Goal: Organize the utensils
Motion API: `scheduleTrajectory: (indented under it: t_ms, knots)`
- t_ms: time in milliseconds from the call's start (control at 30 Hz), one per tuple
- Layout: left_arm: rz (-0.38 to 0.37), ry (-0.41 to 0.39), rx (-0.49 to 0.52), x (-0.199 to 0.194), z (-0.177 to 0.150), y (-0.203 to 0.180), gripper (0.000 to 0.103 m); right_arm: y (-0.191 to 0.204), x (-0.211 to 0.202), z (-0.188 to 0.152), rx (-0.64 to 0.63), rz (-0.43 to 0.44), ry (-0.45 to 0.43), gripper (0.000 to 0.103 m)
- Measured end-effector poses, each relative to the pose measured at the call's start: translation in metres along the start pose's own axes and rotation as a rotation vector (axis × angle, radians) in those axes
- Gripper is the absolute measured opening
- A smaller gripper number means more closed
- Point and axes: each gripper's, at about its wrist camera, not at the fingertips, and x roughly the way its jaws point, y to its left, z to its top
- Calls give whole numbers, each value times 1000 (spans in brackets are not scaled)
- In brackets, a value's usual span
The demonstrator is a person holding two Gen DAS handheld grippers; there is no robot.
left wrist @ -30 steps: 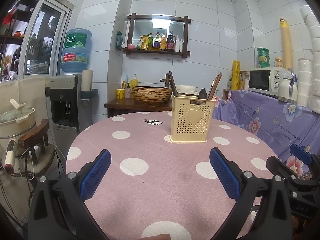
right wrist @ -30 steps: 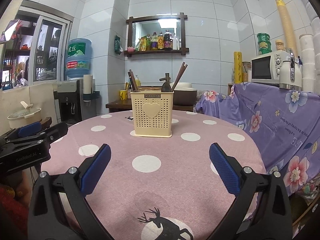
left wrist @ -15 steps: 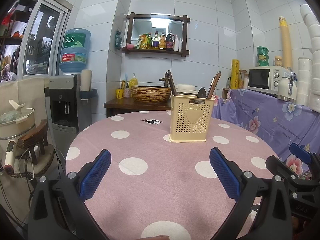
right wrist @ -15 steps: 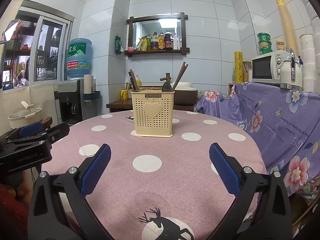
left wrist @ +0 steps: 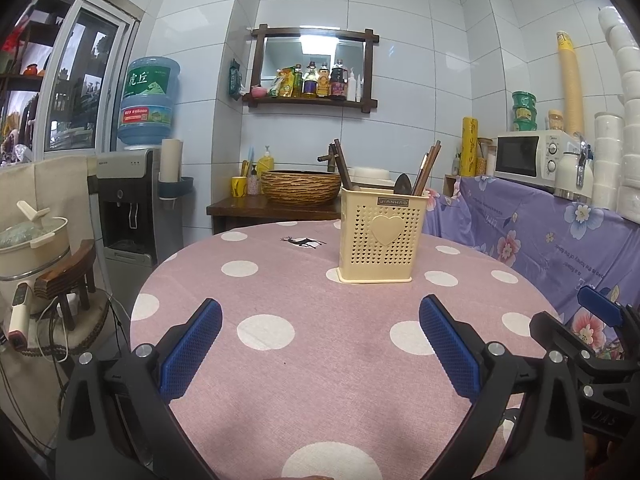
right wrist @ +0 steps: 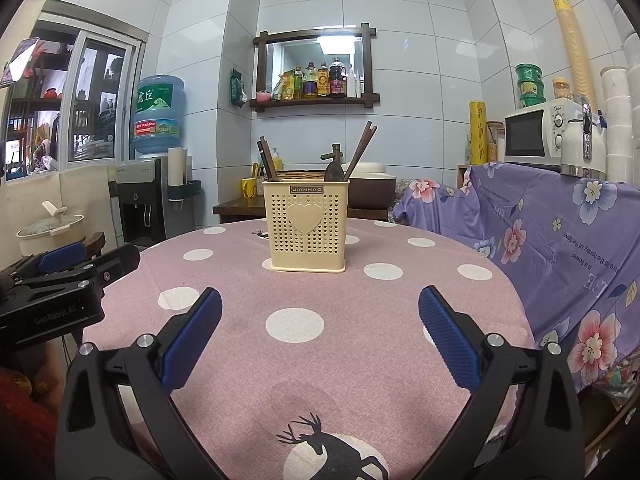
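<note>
A cream perforated utensil holder (left wrist: 380, 236) (right wrist: 307, 226) with a heart on its front stands upright past the middle of the round table (left wrist: 304, 360). Dark chopsticks (right wrist: 360, 150), a spoon (right wrist: 333, 171) and other dark utensils (right wrist: 266, 158) stick out of its top. My left gripper (left wrist: 320, 312) hovers low over the near part of the table, open, with nothing between its blue pads. My right gripper (right wrist: 320, 304) is likewise open and holds nothing, short of the holder. Each gripper appears at the edge of the other's view.
The table wears a pink cloth with white dots and deer prints (right wrist: 332, 448). A water dispenser (left wrist: 132, 200) and a pot (left wrist: 32, 240) stand to the left. A dark side table with a wicker basket (left wrist: 300, 186) is behind. A purple floral cloth (right wrist: 560, 240) covers the counter on the right, with a microwave (left wrist: 528, 158) on it.
Both grippers have drifted slightly; the holder sits a little lower in the views. Nothing was taken hold of or let go.
</note>
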Motion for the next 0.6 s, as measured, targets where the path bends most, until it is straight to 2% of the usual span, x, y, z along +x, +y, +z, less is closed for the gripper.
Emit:
scheduleTrajectory:
  t_ms: [600]
  knots:
    - [-17, 14, 1, 1, 0, 0, 98, -1, 0, -2, 3, 3, 5, 97]
